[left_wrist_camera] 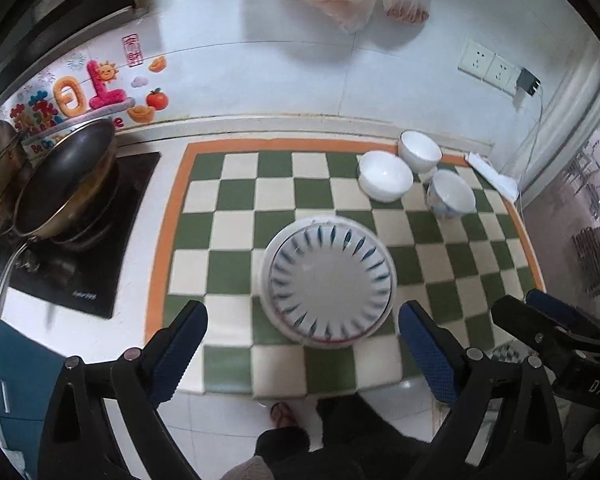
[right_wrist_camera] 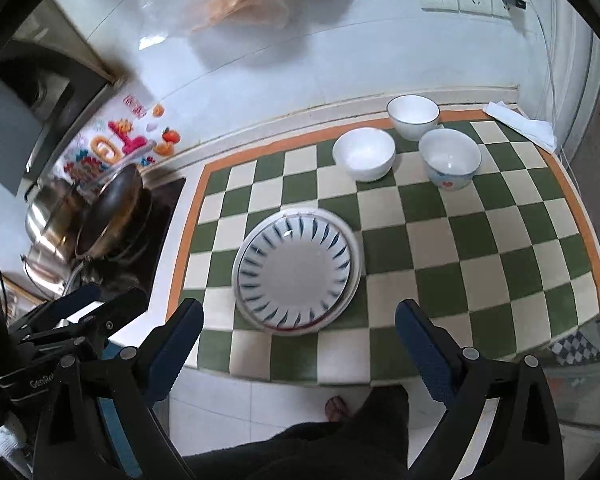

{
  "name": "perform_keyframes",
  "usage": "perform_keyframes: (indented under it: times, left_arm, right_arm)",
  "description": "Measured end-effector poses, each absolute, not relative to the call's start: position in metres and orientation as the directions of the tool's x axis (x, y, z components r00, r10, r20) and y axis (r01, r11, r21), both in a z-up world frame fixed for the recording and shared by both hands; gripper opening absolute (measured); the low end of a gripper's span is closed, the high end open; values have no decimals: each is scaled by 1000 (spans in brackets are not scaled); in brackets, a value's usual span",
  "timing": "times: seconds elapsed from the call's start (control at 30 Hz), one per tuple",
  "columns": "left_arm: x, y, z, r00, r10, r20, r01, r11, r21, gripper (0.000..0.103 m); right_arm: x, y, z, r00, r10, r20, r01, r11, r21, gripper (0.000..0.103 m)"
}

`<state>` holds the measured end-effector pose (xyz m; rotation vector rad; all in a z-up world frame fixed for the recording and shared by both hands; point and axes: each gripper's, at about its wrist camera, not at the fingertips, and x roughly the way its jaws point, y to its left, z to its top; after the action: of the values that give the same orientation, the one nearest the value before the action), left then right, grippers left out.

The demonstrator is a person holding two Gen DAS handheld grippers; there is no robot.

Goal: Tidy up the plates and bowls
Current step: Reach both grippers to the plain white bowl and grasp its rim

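1. The stack of white plates with blue dash-patterned rims [left_wrist_camera: 329,282] lay on the green-and-cream checkered mat with an orange border [left_wrist_camera: 236,220], toward its near middle, a red-edged plate showing at the bottom.
2. Three white ceramic bowls sat upright in the far right corner: a plain one [right_wrist_camera: 363,153], a dark-rimmed one [right_wrist_camera: 413,116] behind it, and a patterned one [right_wrist_camera: 450,159], close together.
3. My left gripper [left_wrist_camera: 302,350] hovered above the mat's near edge, jaws spread wide, holding nothing.
4. My right gripper [right_wrist_camera: 299,344] hung likewise, wide open and empty, over the same edge.
5. Bare checks lay between plates and bowls.
6. A dark frying pan [left_wrist_camera: 66,178] leaned over the black stove at the left.
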<state>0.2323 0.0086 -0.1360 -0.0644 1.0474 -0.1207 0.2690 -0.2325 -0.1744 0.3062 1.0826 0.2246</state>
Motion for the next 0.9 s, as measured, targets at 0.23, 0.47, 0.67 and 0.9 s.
perform_keyframes:
  times: [0.23,0.47,0.67,0.9]
  left_arm:
    - [327,-28,-162,449,-127,-885,45,992,-120,98]
    - [436,-64,-199,366,-134,-921,11,990,-140,98]
    - [513,-90,-253,247,-146,-958,1,989,-150,96]
    - [555,-103,-308,124,-188,-974,-34,981,-194,57]
  right_arm:
    - [363,-290,-209,411,382,-828,30,902,431,99]
    - [492,-328,-257,315,415,-854,27,895,445,99]
    - [586,-328,-299,210,394,-895,-38,918,395,93]
    - [648,-315,-353,78,382,-921,-96,922,374,59]
